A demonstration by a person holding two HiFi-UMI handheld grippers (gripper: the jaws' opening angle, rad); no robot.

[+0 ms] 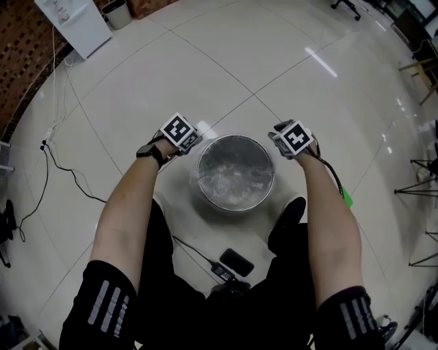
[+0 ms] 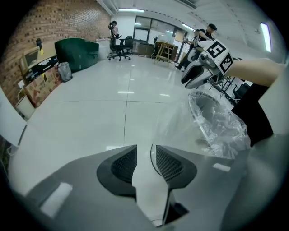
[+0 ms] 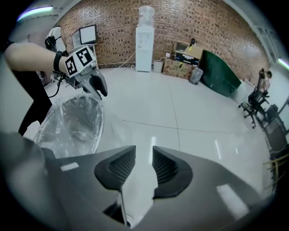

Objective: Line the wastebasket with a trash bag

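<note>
A round metal wastebasket (image 1: 237, 206) stands on the floor between my feet, with a clear trash bag (image 1: 233, 179) crumpled inside it and lying over its rim. My left gripper (image 1: 194, 144) is at the basket's left rim and my right gripper (image 1: 278, 131) at its right rim. In the left gripper view the jaws (image 2: 146, 162) stand apart, and a thin film of the bag (image 2: 216, 124) stretches from the basket toward the gap. The right gripper view shows those jaws (image 3: 144, 164) apart too, beside the bag (image 3: 72, 122), with bare floor showing through the gap. Neither pair of pads presses on anything.
A black device (image 1: 236, 262) and its cable lie on the floor by my legs. A white water dispenser (image 1: 74, 24) and a small bin (image 1: 118, 12) stand at the far left. Another cable (image 1: 61, 167) runs along the left floor; tripod legs (image 1: 417, 184) stand at the right.
</note>
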